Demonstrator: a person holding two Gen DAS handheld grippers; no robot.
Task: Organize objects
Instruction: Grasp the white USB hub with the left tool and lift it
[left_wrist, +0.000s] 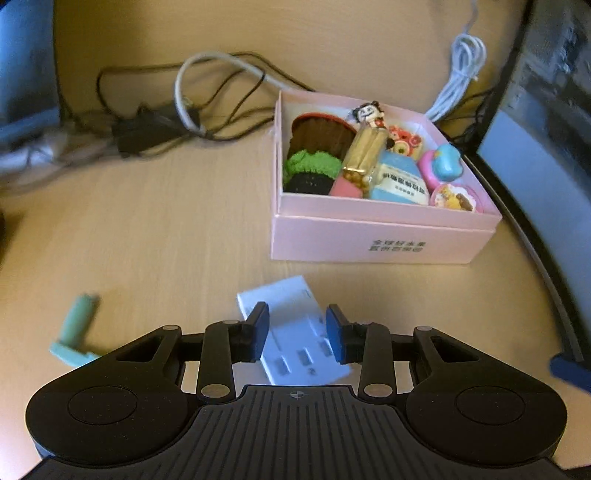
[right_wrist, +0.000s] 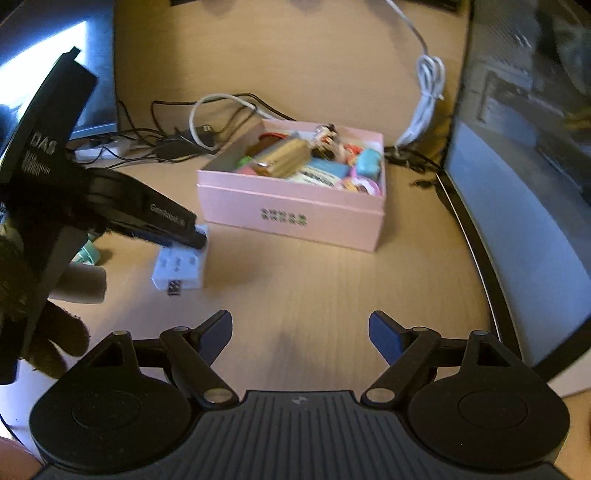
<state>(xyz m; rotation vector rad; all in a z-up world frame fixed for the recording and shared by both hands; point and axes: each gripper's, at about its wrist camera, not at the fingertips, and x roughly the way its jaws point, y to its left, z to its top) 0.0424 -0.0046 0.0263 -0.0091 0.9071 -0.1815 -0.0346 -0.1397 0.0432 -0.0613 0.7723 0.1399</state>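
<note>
A pink box (left_wrist: 369, 240) on the wooden desk holds several small items: hair ties, a gold bottle, a blue pack and toys. It also shows in the right wrist view (right_wrist: 295, 210). A white USB hub (left_wrist: 295, 332) lies flat on the desk in front of the box. My left gripper (left_wrist: 297, 332) is open with its fingers on either side of the hub, not closed on it. The right wrist view shows the hub (right_wrist: 179, 267) under the left gripper's tip (right_wrist: 192, 236). My right gripper (right_wrist: 300, 334) is open and empty above bare desk.
A pale green clip-like object (left_wrist: 75, 332) lies left of the hub. Tangled black and white cables (left_wrist: 177, 110) lie behind the box. A coiled white cable (left_wrist: 461, 74) lies at the back right. A monitor (right_wrist: 517, 221) stands along the right edge.
</note>
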